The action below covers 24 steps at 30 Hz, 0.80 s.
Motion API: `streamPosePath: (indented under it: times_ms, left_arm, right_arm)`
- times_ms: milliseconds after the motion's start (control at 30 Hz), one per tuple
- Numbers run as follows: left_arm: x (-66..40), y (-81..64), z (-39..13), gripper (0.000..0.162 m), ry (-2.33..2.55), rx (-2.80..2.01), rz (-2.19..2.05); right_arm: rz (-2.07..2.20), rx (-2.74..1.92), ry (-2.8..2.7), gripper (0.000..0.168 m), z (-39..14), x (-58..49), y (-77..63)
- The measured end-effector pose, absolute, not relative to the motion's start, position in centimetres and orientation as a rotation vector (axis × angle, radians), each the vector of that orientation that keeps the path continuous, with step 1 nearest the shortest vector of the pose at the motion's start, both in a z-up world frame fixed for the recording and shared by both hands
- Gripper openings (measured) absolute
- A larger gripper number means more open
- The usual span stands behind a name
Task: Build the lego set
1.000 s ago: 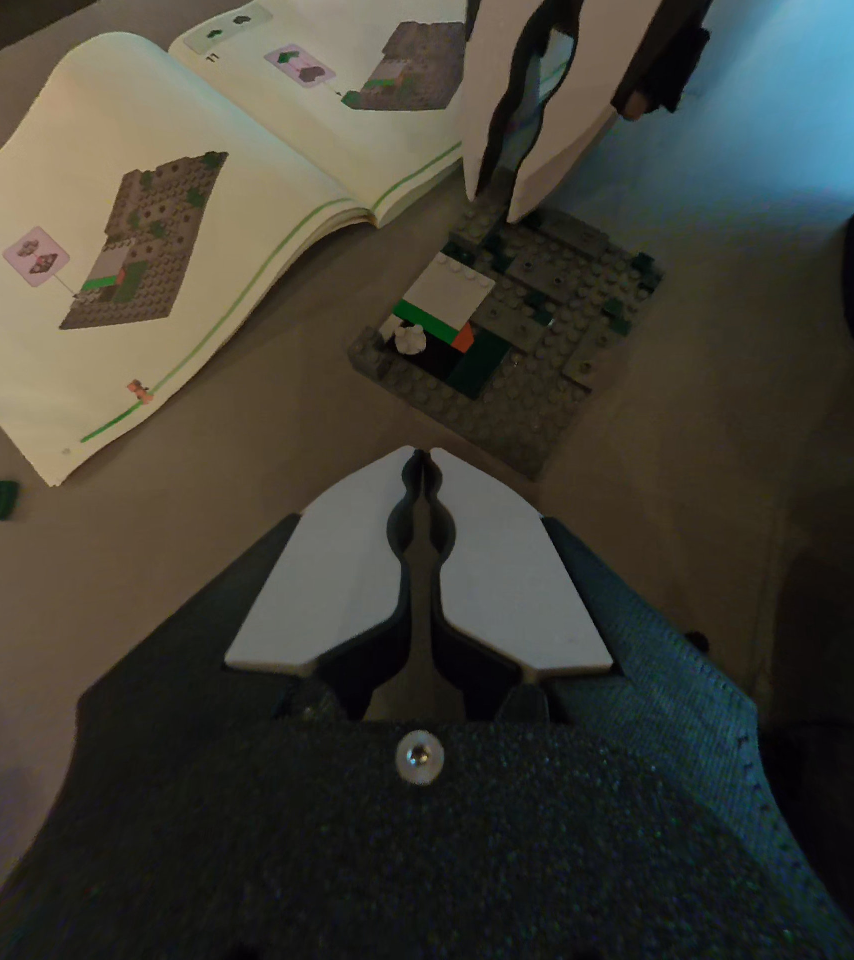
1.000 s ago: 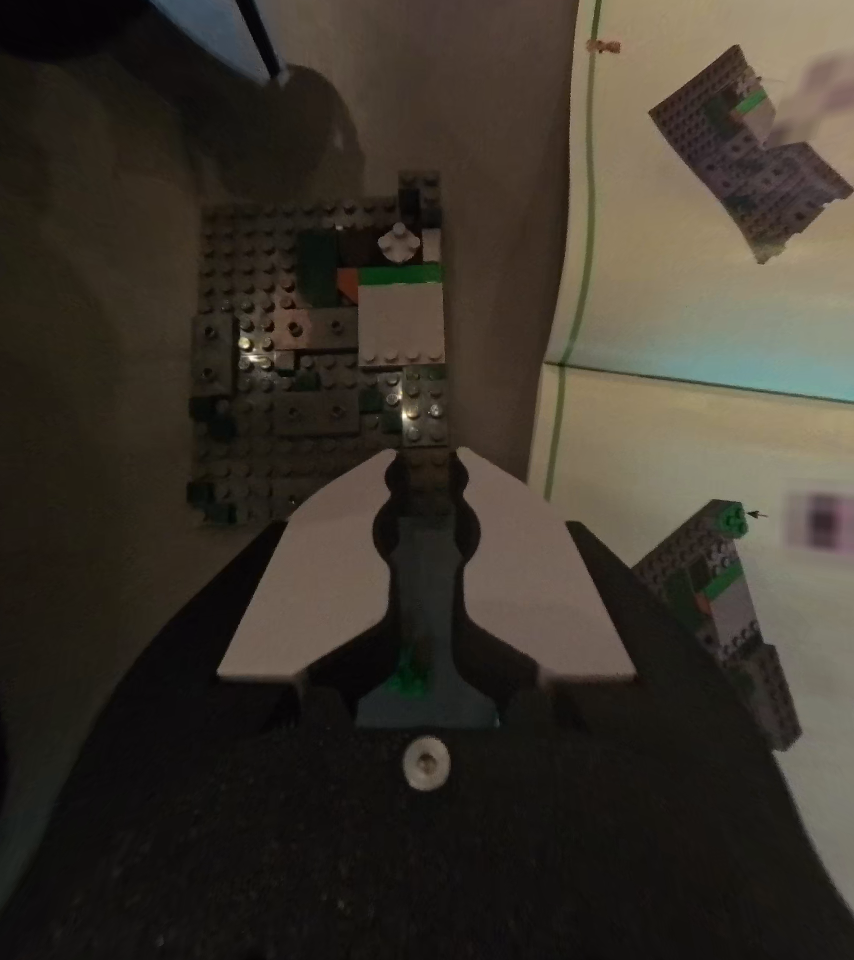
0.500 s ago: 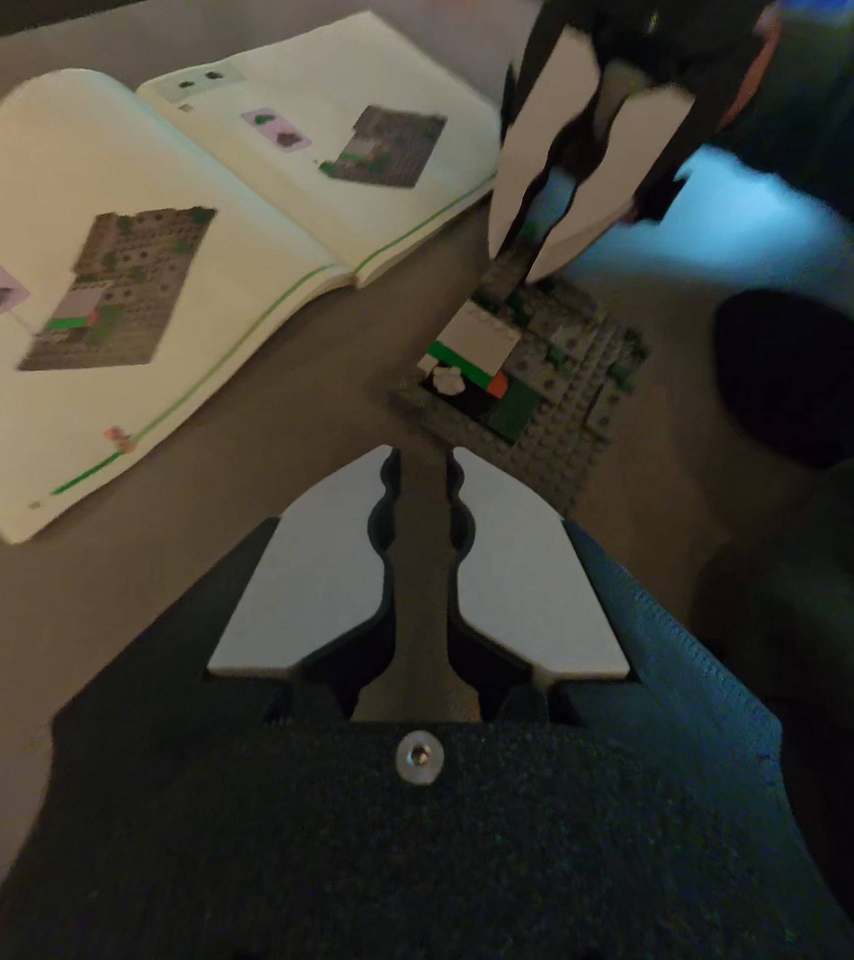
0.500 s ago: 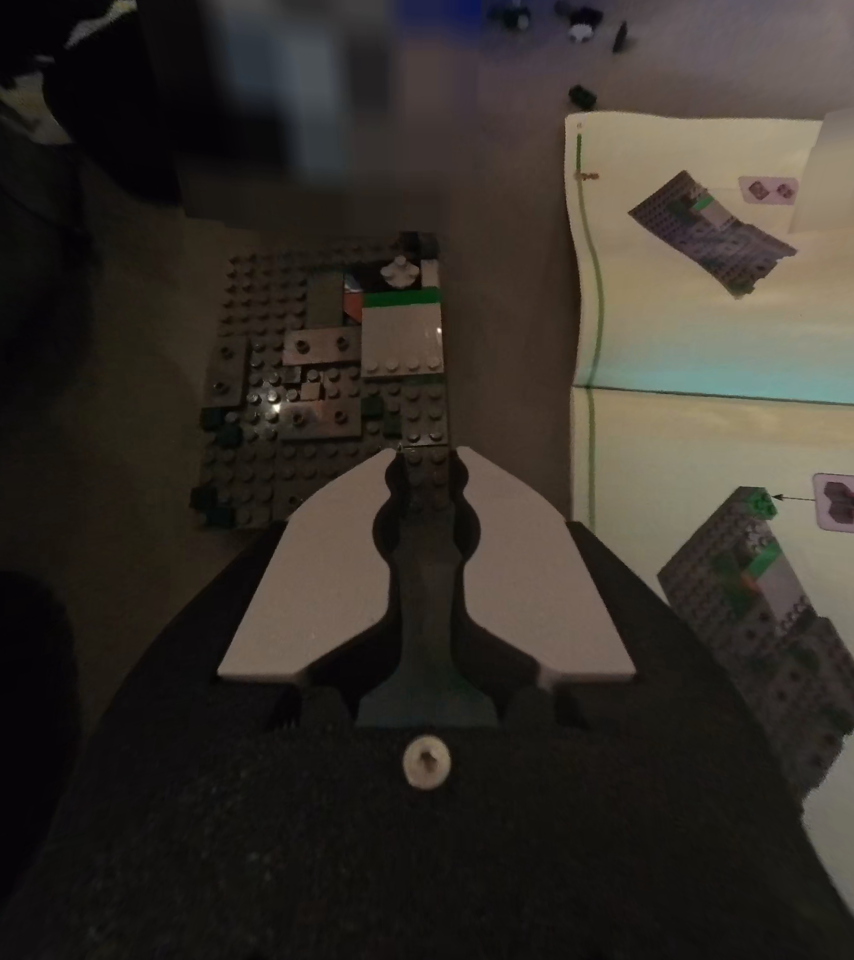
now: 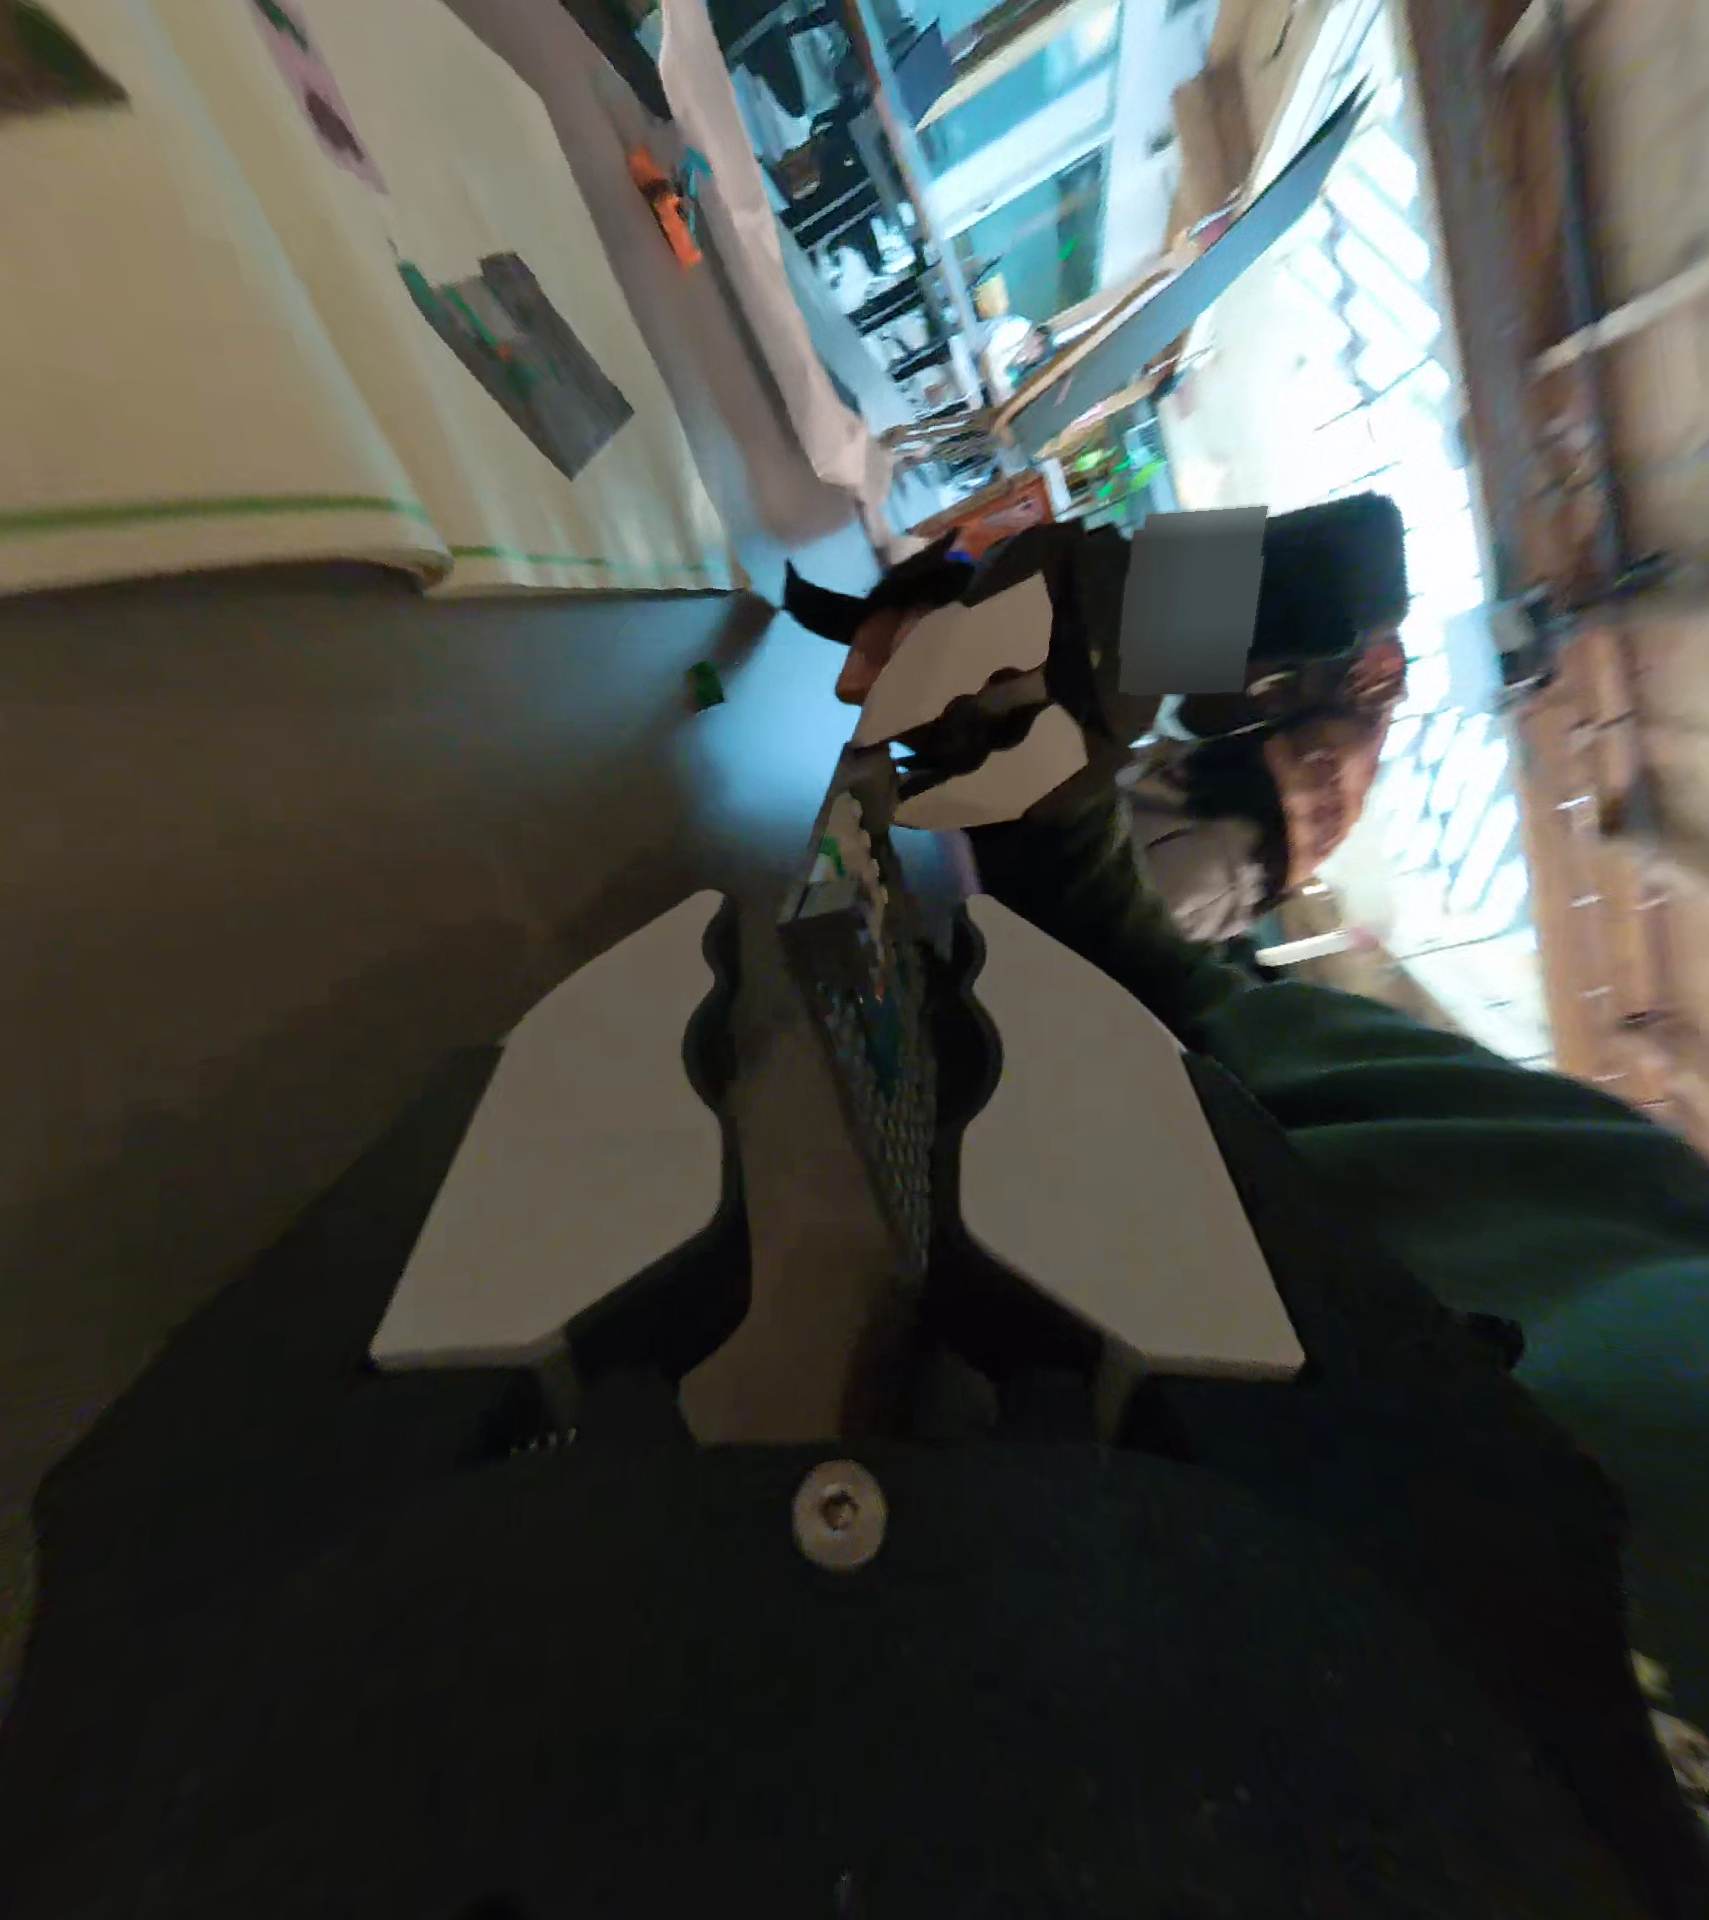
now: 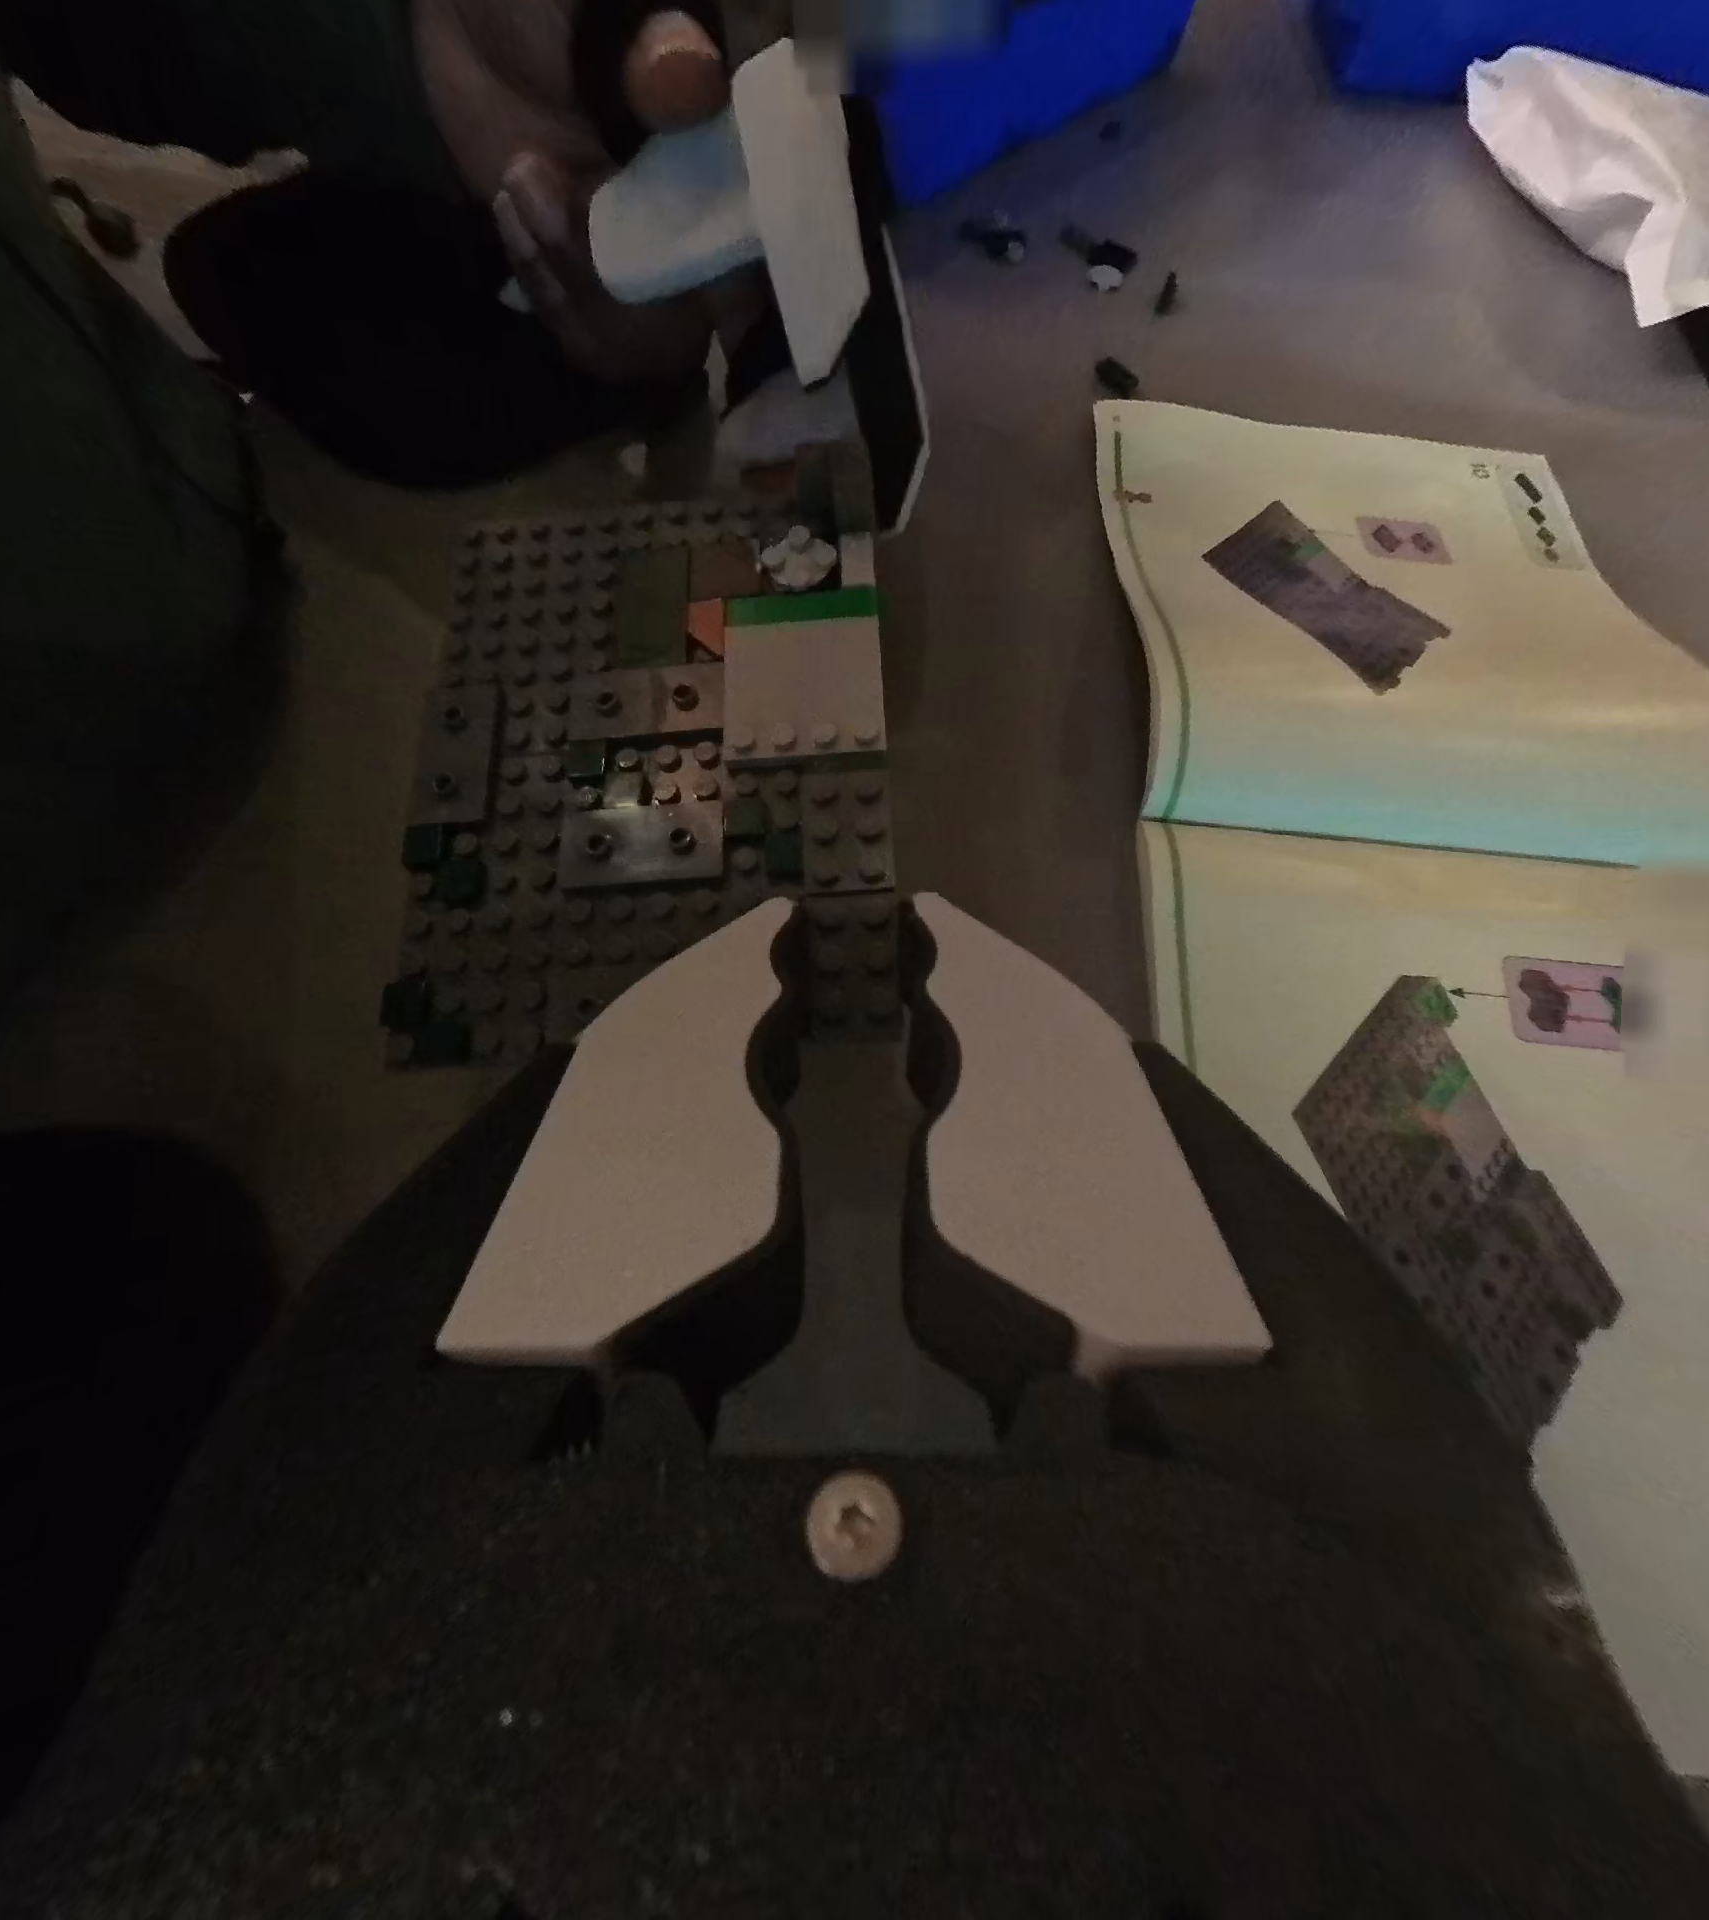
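Observation:
The lego build (image 6: 559, 644) is a dark grey studded baseplate on the table, with a white tile (image 6: 803, 675), a green strip and a small white round piece (image 6: 798, 556). My right gripper (image 6: 852, 904) is shut on the plate's near right edge. My left gripper (image 6: 855, 457), rolled sideways, reaches the plate's far right corner. In the left wrist view the plate (image 5: 881, 1060) shows edge-on between my left gripper's (image 5: 839, 914) fingers. They stand apart, with a gap on the left side. My right gripper (image 5: 886, 769) shows at the plate's far end.
An open instruction booklet (image 6: 1452, 727) lies right of the plate and also shows in the left wrist view (image 5: 154, 364). Small loose pieces (image 6: 1099, 249), a crumpled white bag (image 6: 1660, 187) and a blue container (image 6: 985, 104) are at the back. A person's dark sleeve (image 5: 1452, 1143) is close by. About 10 cm separates my left fingertips from my right.
My left gripper rolled sideways, opened wider and moved forward until the plate's edge sits between its fingers. My right gripper keeps its hold on the plate.

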<state>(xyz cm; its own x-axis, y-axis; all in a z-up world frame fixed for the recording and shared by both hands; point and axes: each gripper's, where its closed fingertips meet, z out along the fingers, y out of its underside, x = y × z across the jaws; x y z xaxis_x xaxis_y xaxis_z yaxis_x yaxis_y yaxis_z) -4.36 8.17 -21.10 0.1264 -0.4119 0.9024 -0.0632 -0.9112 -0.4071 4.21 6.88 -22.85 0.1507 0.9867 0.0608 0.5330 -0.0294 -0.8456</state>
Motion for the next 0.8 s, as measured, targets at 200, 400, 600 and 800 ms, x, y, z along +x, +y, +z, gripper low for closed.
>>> streamPosePath:
  times_ms: [200, 400, 600, 800]
  left_arm:
    - [-3.2, 7.4, -21.3, 0.034, 0.389, -2.145, -1.99]
    - [-3.0, 7.4, -21.1, 0.021, 0.357, -2.131, -2.037]
    - [-3.2, 7.6, -21.0, 0.018, 0.375, -2.115, -2.033]
    - [-3.6, 7.3, -20.2, 0.018, 0.517, -2.027, -1.969]
  right_arm:
    - [0.748, -1.652, -1.486, 0.016, -22.6, 4.1, 6.7]
    - [0.745, -1.643, -1.483, 0.016, -22.4, 4.2, 6.8]
    - [0.699, -1.625, -1.48, 0.016, -21.9, 4.1, 7.0]
    - [0.583, -1.57, -1.477, 0.016, -20.7, 3.7, 6.7]
